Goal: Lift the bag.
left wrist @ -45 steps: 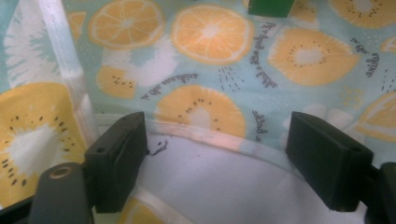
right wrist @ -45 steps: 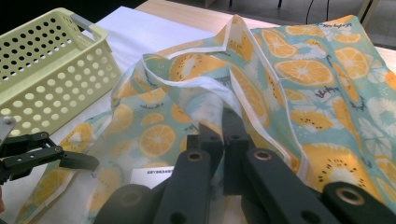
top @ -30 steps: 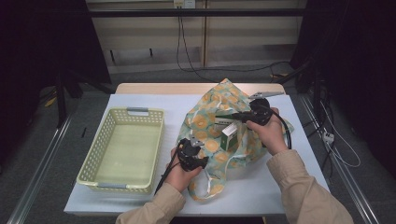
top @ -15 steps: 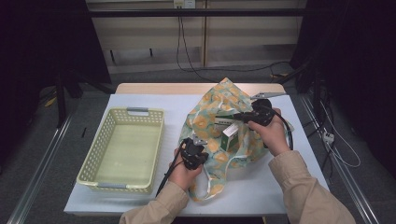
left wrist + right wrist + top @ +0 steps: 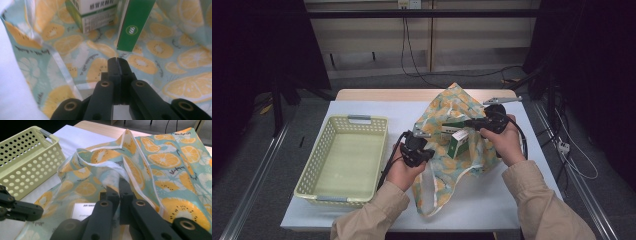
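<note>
Colours we see on the table

Our bag [image 5: 447, 112] is pale teal with orange citrus slices; the boxes [image 5: 135, 22] are green and white, the basket [image 5: 312, 175] pale yellow, our tongs [image 5: 117, 67] black.

Table [image 5: 362, 100]; on it basket [image 5: 343, 160], bag [image 5: 452, 107].

glossy printed bag [image 5: 447, 145], perforated plastic basket [image 5: 343, 159]

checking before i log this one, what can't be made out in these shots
- Boxes in the bag: the left gripper view cuts off the white box and green box at its top edge; print too small.
- Left gripper: jaws shut; fabric between them can't be judged.
- Right gripper: jaws pinch the bag's rim; bag folds hide the tips.
</note>
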`<move>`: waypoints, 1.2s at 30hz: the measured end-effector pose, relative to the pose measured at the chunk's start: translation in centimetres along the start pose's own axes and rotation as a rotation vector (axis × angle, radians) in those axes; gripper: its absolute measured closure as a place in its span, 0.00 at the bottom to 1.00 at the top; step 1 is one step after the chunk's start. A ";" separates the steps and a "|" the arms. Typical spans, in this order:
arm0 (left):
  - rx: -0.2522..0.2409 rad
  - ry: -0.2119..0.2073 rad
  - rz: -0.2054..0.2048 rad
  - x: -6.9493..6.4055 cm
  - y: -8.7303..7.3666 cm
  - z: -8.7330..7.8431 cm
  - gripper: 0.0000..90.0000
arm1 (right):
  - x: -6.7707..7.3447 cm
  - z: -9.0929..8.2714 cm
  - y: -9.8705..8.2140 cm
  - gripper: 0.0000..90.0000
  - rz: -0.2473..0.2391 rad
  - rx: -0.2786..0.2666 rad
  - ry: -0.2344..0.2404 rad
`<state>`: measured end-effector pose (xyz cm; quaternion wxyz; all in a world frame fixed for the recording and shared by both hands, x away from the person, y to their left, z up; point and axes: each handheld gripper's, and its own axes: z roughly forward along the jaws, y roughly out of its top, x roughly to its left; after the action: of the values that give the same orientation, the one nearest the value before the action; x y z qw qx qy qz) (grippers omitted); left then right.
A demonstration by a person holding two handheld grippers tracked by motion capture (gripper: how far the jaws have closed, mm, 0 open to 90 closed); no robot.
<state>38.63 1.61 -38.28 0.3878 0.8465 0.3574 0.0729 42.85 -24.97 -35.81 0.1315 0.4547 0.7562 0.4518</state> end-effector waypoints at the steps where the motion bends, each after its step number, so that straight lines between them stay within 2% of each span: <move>1: -0.010 -0.002 -0.003 0.0 0.3 -0.2 1.00 | 0.0 0.0 0.0 1.00 -0.003 -0.001 0.001; 3: -0.034 -0.003 -0.017 0.1 0.9 -0.7 1.00 | 0.0 -0.1 0.1 1.00 -0.005 -0.002 0.005; 9: -0.071 0.008 0.005 0.1 3.4 -2.6 1.00 | -0.1 -0.9 0.8 1.00 -0.009 -0.011 -0.005; 13: -0.113 0.022 0.031 0.3 6.3 -5.1 1.00 | -0.1 -1.9 1.9 1.00 -0.019 -0.028 -0.018; 17: -0.152 0.068 0.070 0.1 9.0 -6.9 1.00 | -0.2 -2.7 3.3 1.00 -0.028 -0.050 -0.033; 20: -0.180 0.062 0.065 0.4 10.5 -8.0 1.00 | -0.3 -3.0 4.0 1.00 -0.032 -0.054 -0.040; 22: -0.180 0.083 0.081 0.4 11.2 -8.3 1.00 | -0.4 -3.3 4.6 1.00 -0.038 -0.063 -0.043; 23: -0.170 0.089 0.084 0.4 11.3 -8.2 1.00 | -0.4 -3.4 4.8 1.00 -0.040 -0.066 -0.047; 25: -0.157 0.072 0.069 0.7 10.8 -7.5 1.00 | -0.6 -3.5 5.0 1.00 -0.032 -0.069 -0.044; 27: -0.128 0.039 0.049 1.0 9.8 -6.5 1.00 | -0.6 -3.3 4.8 1.00 -0.038 -0.063 -0.038; 29: -0.121 0.035 0.027 1.5 8.2 -5.1 1.00 | -0.6 -3.1 4.4 1.00 -0.038 -0.061 -0.032; 30: -0.117 0.043 0.004 1.6 7.6 -4.7 0.83 | -0.7 -3.0 4.1 1.00 -0.035 -0.059 -0.032; 31: -0.099 0.064 0.004 1.7 6.7 -4.1 0.66 | -0.7 -2.9 4.0 1.00 -0.033 -0.056 -0.034; 33: -0.070 0.061 0.003 1.8 5.4 -3.4 0.62 | -0.9 -2.8 3.6 1.00 -0.028 -0.053 -0.038; 34: -0.068 0.067 -0.012 1.9 5.0 -3.1 0.56 | -1.0 -2.8 3.4 1.00 -0.024 -0.054 -0.037; 35: -0.054 0.086 -0.010 2.0 4.5 -2.8 0.48 | -1.0 -2.8 3.4 1.00 -0.021 -0.052 -0.038; 36: -0.046 0.129 -0.019 2.0 3.9 -2.3 0.41 | -1.0 -2.8 3.3 1.00 -0.023 -0.050 -0.038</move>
<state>41.32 2.58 -34.25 0.3839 0.8275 0.3878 0.1321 43.58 -26.76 -31.88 0.1623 0.4511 0.7473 0.4601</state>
